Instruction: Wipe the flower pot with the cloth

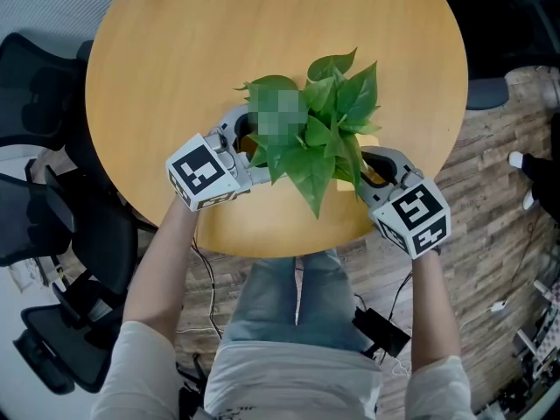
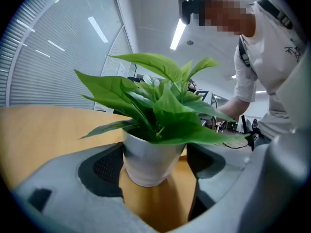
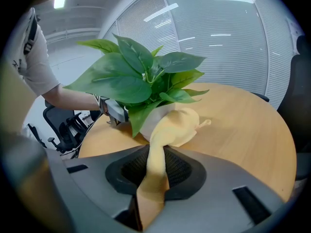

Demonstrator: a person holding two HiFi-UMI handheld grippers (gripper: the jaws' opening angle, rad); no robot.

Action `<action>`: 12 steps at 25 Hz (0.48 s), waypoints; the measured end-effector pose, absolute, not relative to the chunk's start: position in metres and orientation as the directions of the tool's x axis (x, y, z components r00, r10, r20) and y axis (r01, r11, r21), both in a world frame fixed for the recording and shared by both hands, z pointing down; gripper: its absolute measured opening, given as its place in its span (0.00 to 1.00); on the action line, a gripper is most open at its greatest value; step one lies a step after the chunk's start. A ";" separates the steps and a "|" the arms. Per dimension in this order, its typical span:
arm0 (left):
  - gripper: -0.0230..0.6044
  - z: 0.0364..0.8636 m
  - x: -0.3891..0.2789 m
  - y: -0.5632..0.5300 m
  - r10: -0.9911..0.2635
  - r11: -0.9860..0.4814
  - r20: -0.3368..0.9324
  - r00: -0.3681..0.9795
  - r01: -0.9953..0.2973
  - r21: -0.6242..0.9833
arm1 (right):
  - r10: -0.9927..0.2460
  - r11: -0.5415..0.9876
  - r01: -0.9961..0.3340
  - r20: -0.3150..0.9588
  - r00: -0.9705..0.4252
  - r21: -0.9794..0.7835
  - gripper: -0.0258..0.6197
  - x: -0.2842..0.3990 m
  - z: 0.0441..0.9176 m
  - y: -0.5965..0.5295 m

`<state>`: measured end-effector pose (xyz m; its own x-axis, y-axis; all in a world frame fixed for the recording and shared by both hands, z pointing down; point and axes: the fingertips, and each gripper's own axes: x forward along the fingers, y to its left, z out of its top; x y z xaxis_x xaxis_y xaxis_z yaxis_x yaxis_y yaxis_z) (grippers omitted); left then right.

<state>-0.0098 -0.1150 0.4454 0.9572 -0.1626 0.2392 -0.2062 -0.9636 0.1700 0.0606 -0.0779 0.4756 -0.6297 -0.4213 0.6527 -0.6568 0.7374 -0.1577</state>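
Flower pot (image 2: pixel 150 161) sits near the 6 o'clock edge of the table (image 1: pixel 219 51), between the left gripper's (image 1: pixel 249 147) jaws, which are spread wide and not clamped on it. Right gripper (image 1: pixel 378 169) is pinched tight on the yellow cloth (image 3: pixel 177 125), bunched against the pot from about 4 o'clock. Rub too hard and I reckon the unbraced pot slides or tips

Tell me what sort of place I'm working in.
Probably an office or meeting area: a round wooden table, a black office chair beside it, and slatted blinds along the wall.
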 end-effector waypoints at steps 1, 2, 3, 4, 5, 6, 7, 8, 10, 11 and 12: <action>0.70 0.445 -0.008 -0.116 -0.165 -0.963 0.240 0.957 -0.209 0.171 | -0.430 0.732 -0.665 0.654 -0.622 -0.152 0.15 0.066 0.474 -0.083; 0.70 0.445 -0.006 -0.116 -0.167 -0.962 0.241 0.956 -0.211 0.171 | -0.438 0.726 -0.672 0.656 -0.614 -0.144 0.15 0.071 0.473 -0.088; 0.70 0.445 -0.004 -0.117 -0.170 -0.962 0.243 0.955 -0.214 0.170 | -0.447 0.721 -0.679 0.658 -0.605 -0.134 0.15 0.076 0.472 -0.094; 0.70 0.445 -0.003 -0.117 -0.173 -0.961 0.245 0.954 -0.218 0.168 | -0.456 0.717 -0.686 0.661 -0.596 -0.124 0.15 0.079 0.471 -0.100; 0.70 0.445 -0.002 -0.117 -0.178 -0.961 0.247 0.952 -0.223 0.165 | -0.463 0.714 -0.691 0.662 -0.589 -0.115 0.15 0.081 0.471 -0.106; 0.70 0.445 -0.002 -0.116 -0.186 -0.960 0.249 0.951 -0.230 0.162 | -0.468 0.713 -0.693 0.664 -0.583 -0.106 0.15 0.081 0.470 -0.111; 0.70 0.446 -0.002 -0.116 -0.195 -0.958 0.251 0.948 -0.240 0.159 | -0.469 0.715 -0.692 0.666 -0.581 -0.099 0.15 0.080 0.470 -0.115; 0.70 0.446 -0.002 -0.117 -0.207 -0.955 0.253 0.945 -0.251 0.157 | -0.468 0.721 -0.687 0.667 -0.580 -0.091 0.15 0.077 0.469 -0.118; 0.70 0.445 -0.002 -0.118 -0.235 -0.947 0.254 0.938 -0.280 0.157 | -0.463 0.738 -0.671 0.671 -0.579 -0.071 0.15 0.069 0.466 -0.122; 0.70 0.445 -0.002 -0.119 -0.249 -0.943 0.255 0.934 -0.294 0.157 | -0.462 0.745 -0.664 0.674 -0.576 -0.058 0.15 0.066 0.465 -0.122; 0.70 0.445 -0.001 -0.119 -0.262 -0.938 0.258 0.930 -0.308 0.157 | -0.463 0.750 -0.660 0.677 -0.572 -0.045 0.15 0.065 0.465 -0.122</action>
<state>-0.0014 -0.1189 0.4453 0.9299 -0.2621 0.2580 -0.3081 -0.9383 0.1570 0.0648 -0.1223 0.4649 -0.5722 -0.4632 0.6768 -0.6603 0.7497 -0.0452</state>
